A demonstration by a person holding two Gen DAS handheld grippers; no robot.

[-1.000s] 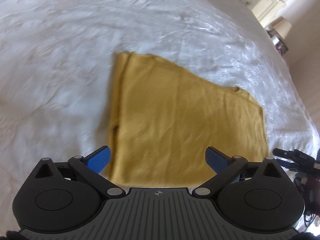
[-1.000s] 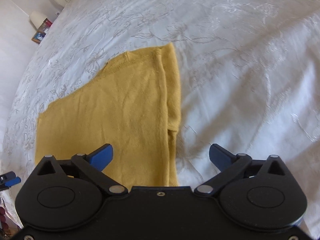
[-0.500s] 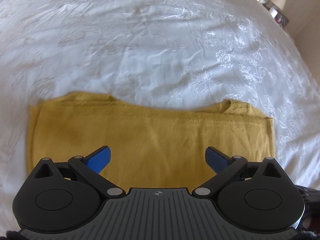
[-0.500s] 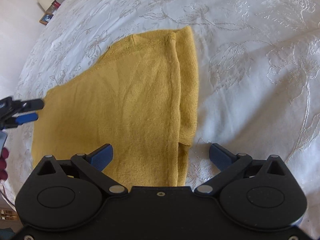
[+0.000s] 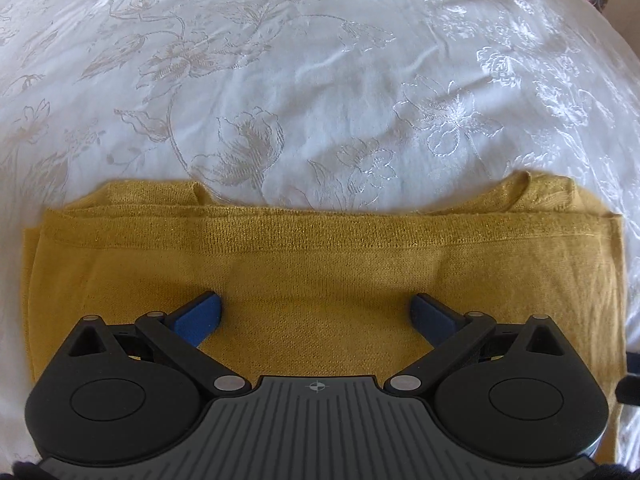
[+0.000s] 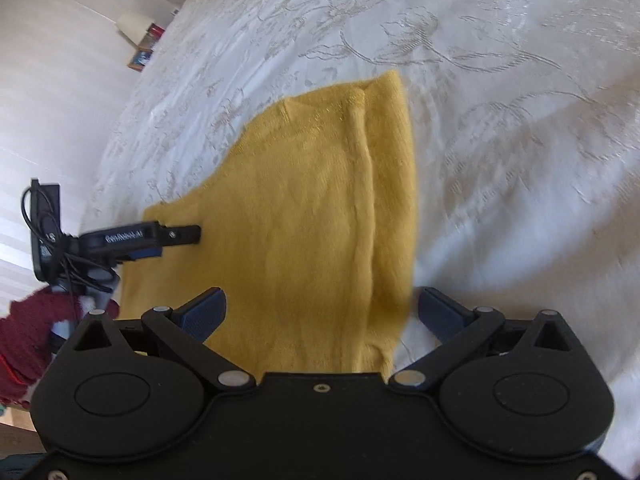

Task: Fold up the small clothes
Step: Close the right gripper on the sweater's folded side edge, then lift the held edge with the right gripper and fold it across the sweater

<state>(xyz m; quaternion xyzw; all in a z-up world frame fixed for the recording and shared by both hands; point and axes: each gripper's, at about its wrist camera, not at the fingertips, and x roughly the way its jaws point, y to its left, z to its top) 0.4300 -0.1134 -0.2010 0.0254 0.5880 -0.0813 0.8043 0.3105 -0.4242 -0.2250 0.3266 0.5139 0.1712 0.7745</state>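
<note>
- While both tools hang over the bed, the mustard-yellow knit top (image 5: 320,272) lies flat on the white embroidered bedspread (image 5: 304,92), folded into a rough rectangle.
- Left tool (image 5: 316,314): blue-padded fingers (image 5: 198,316) spread wide apart, nothing between them; it sits low over the middle of the top (contact with the cloth cannot be judged from this angle).
- In the left wrist view the top's far edge shows stacked layers, with a ribbed band running across and small folded bumps at either end.
- Right tool (image 6: 322,312): fingers likewise wide apart and empty. One finger (image 6: 204,314) is over the knit, the other is over bare bedspread (image 6: 520,160), so the tool straddles the top's right-hand folded edge (image 6: 392,208).
- From the right wrist view the left tool (image 6: 180,236) is seen side-on at the opposite side of the top (image 6: 304,216), its black tip over the cloth; a hand in a dark red glove (image 6: 28,332) holds its handle, with cables trailing.
- Background, right wrist view: a pale lamp (image 6: 132,26) and small items at the bedside, blurred.
</note>
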